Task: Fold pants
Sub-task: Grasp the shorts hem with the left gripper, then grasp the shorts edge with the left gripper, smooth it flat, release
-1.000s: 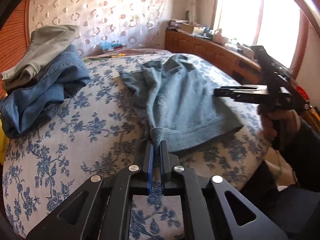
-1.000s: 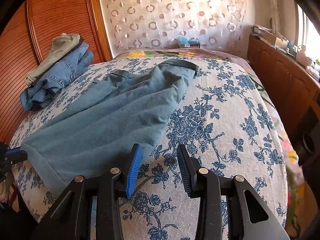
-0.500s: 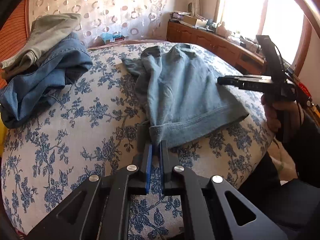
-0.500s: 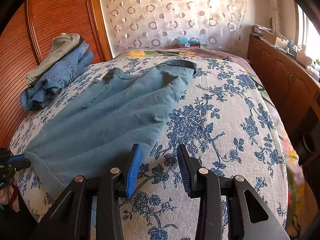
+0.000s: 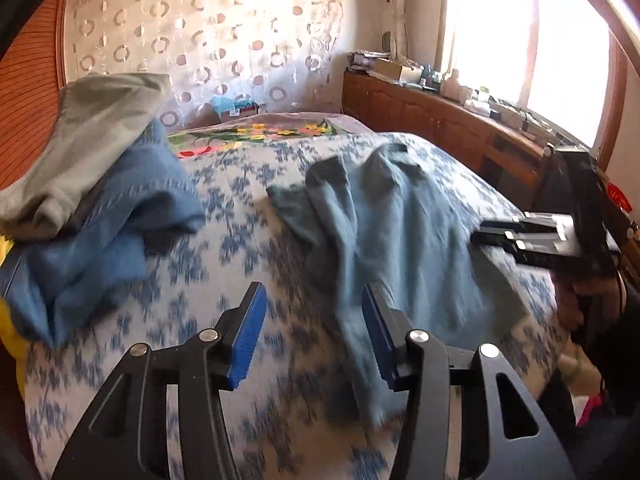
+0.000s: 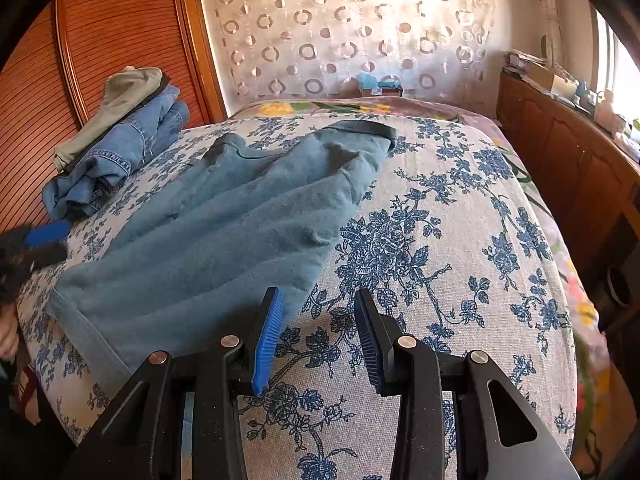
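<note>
The light blue pants [image 6: 224, 248] lie spread along the floral bedspread, waistband at the far end and hem near the bed's front edge; they also show, blurred, in the left wrist view [image 5: 392, 240]. My left gripper [image 5: 314, 332] is open and empty, hovering above the bed just left of the pants' hem. My right gripper [image 6: 318, 338] is open and empty over the bedspread at the pants' right edge; it also shows in the left wrist view [image 5: 520, 240].
A pile of folded clothes, blue jeans [image 6: 120, 160] under a grey-green garment [image 6: 124, 92], sits at the bed's far left by a wooden wardrobe [image 6: 80, 40]. A wooden cabinet [image 6: 560, 152] with clutter runs along the right under the window.
My left gripper was shut at the pants' hem and has opened and lifted, letting the hem go. The pants bunched slightly. The right gripper has stayed open in place.
</note>
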Demonstrator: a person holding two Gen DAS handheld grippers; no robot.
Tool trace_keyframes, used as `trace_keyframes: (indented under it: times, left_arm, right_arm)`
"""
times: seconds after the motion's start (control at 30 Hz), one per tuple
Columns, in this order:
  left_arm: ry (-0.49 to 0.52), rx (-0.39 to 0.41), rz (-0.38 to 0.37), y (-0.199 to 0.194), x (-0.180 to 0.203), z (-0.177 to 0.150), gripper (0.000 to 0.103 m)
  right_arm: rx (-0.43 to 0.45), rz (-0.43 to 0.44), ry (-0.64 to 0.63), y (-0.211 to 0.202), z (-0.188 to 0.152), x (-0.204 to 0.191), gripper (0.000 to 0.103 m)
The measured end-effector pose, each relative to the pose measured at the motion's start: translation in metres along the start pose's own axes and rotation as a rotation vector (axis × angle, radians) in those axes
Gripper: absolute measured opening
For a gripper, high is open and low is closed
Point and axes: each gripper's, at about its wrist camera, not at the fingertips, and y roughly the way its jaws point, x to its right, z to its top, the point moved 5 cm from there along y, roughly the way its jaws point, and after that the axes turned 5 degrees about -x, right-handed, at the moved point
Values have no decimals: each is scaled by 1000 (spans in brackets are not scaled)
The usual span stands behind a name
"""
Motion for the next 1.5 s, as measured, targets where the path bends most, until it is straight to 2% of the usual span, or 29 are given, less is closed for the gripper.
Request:
trace_keyframes:
  times: [0.13, 0.23, 0.33, 0.4, 0.47, 0.53, 0.77, 0.9, 0.97, 1.03, 1.07, 1.1, 1.37, 1.5]
  left_arm:
    - [17, -11, -13, 19, -5, 21, 51]
    - [25, -27, -16, 32, -7, 34, 50]
    - [25, -42, -4, 43, -11, 45, 50]
    - [20, -55, 3, 51, -15, 51, 42]
    - [14, -78, 10, 62, -19, 56, 40]
    - [11, -96, 15, 74, -22, 61, 39]
    - [7, -154, 37, 109, -31, 69, 38]
    - [14, -183, 25, 126, -32, 74, 38]
    - [26, -181, 20, 129, -31, 79, 35]
    - [31, -182, 15, 131, -30, 81, 21]
    - [38, -180, 12, 131, -30, 82, 10]
    - [44, -178, 17, 132, -30, 83, 5]
    - [51, -132, 101, 126, -45, 99, 4]
    - [40, -150, 85, 127, -46, 97, 4]
  right_arm:
    - [12, -7, 0, -2, 0, 0, 38]
    - [-14, 2, -27, 0, 2, -5, 38]
    - [14, 1, -45, -6, 11, -9, 39]
    - [22, 28, -59, -8, 20, -13, 45]
    - [38, 35, -83, -9, 32, -16, 55]
    - [43, 56, -100, -7, 42, -18, 58]
    - [-3, 36, -151, 25, 62, -17, 59]
    - [-31, 38, -148, 43, 72, -15, 59]
    - [-45, 40, -144, 50, 75, -15, 59]
    - [-58, 38, -145, 56, 78, -14, 59]
    - [-63, 35, -148, 59, 79, -14, 59]
    - [-67, 30, -152, 61, 80, -15, 59]
    - [-70, 25, -157, 68, 80, -14, 59]
    - [-78, 12, -162, 73, 78, -14, 59]
